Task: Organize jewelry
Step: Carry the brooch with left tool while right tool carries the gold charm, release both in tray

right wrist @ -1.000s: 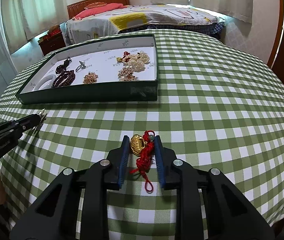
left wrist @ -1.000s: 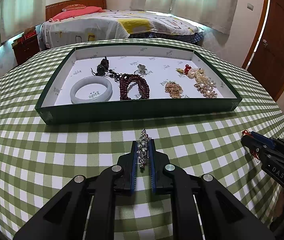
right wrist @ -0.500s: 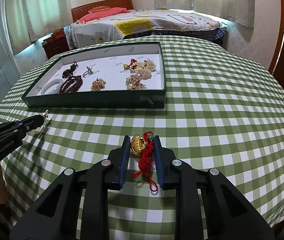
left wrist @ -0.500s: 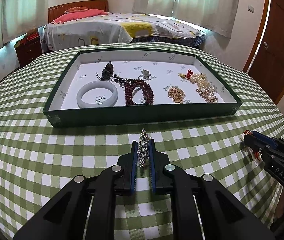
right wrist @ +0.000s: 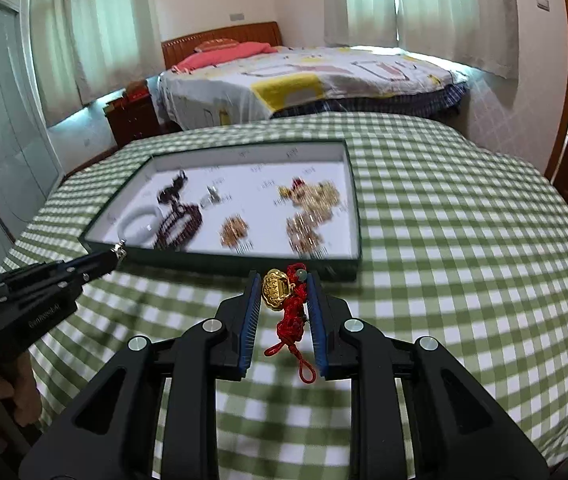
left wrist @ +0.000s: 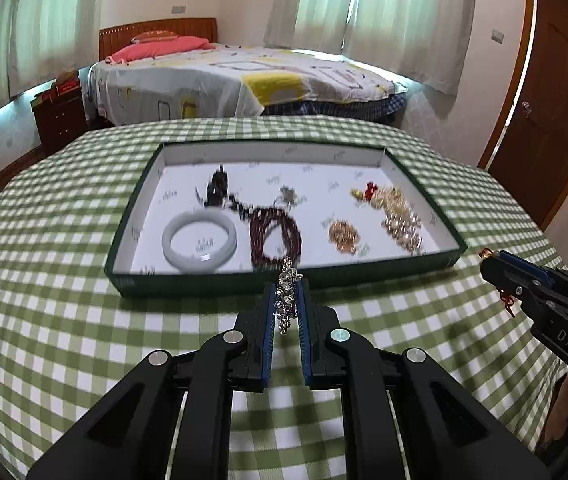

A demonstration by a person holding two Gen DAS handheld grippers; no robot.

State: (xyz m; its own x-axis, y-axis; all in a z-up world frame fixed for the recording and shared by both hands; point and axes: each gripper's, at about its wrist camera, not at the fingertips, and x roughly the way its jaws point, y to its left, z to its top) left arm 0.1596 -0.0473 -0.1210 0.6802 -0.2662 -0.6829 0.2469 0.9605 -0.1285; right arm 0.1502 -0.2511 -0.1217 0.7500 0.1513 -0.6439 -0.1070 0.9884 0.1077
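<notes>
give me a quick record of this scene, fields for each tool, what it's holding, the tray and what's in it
left tool: shut on rhinestone piece
right tool: shut on gold charm with red cord
tray: green, open, on checked tablecloth
tray contents: white bangle, dark red beads, gold and pearl pieces
both tools: near tray's front edge, above cloth

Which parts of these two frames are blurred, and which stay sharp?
Left wrist view: the tray and its contents are slightly smeared, while the left gripper and its rhinestone piece are crisp. Right wrist view: heavier smear on the tray; the right gripper and gold charm are sharp.
</notes>
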